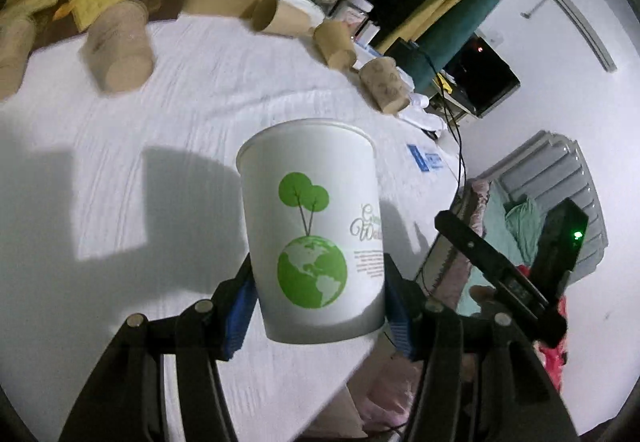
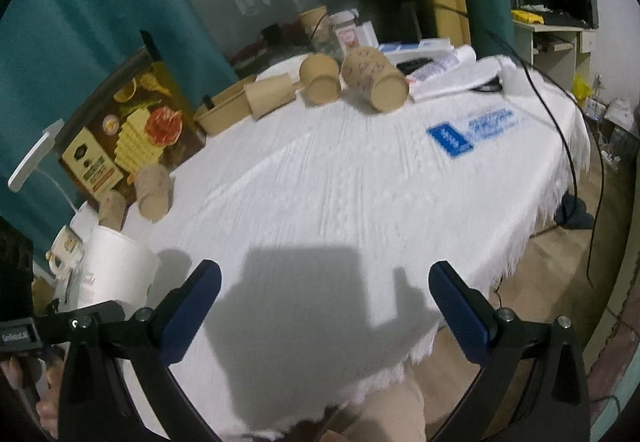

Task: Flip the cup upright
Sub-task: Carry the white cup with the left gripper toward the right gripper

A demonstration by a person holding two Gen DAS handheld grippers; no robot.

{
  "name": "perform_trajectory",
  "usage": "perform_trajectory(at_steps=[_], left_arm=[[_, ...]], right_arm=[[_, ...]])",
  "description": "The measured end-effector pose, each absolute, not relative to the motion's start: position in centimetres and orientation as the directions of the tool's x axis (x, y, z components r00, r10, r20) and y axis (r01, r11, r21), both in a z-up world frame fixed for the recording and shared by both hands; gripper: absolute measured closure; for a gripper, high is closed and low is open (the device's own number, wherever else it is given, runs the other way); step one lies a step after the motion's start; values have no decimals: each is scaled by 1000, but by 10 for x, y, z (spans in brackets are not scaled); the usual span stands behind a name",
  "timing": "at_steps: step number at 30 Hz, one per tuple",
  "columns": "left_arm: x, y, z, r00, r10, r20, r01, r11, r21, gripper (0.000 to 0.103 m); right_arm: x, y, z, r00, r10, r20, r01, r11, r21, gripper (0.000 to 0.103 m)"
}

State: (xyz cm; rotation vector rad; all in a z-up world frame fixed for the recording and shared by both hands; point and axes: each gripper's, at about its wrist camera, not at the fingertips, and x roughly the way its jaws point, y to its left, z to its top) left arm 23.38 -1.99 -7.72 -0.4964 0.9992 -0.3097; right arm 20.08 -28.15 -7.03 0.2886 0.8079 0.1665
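Observation:
A white paper cup with a green globe and tree print stands mouth-up between my left gripper's blue pads, which are shut on its lower sides. It is held just above the white tablecloth. In the right wrist view the same cup shows at the far left, beside the left gripper's body. My right gripper is open and empty over the near edge of the tablecloth.
Several brown paper cups lie on their sides at the back and left of the table. A printed box, a brown tray, a mug and a black cable are around the edges.

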Motion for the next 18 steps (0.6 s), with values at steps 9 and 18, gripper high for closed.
perform_trajectory(at_steps=[9, 18], left_arm=[[213, -15, -106, 456, -465, -759, -58, 835, -547, 45], [209, -15, -116, 441, -466, -767, -62, 837, -544, 24]], right_arm=[[186, -266, -78, 644, 272, -715, -63, 950, 305, 1], [190, -265, -79, 628, 261, -733, -58, 955, 291, 1]])
